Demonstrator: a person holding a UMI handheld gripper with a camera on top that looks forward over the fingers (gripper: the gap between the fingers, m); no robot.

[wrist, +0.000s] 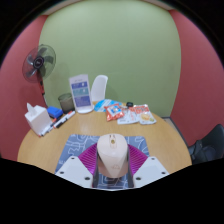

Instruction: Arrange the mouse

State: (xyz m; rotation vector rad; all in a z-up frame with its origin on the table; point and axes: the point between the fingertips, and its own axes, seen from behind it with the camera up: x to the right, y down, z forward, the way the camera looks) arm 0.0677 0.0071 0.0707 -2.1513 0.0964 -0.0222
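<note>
A beige computer mouse [112, 154] sits between my fingers, over a dark blue patterned mouse mat [112, 143] on the round wooden table [60, 145]. My gripper [112, 160] has its magenta pads [89, 158] pressed against both sides of the mouse. The mouse's front end points away from me. I cannot tell whether the mouse rests on the mat or is lifted just off it.
Beyond the mat lie snack packets [132, 113], a white card box [81, 93], a white upright object [99, 87], a dark cup [65, 101] and a white tissue box [39, 119]. A fan [40, 62] stands behind the table, left.
</note>
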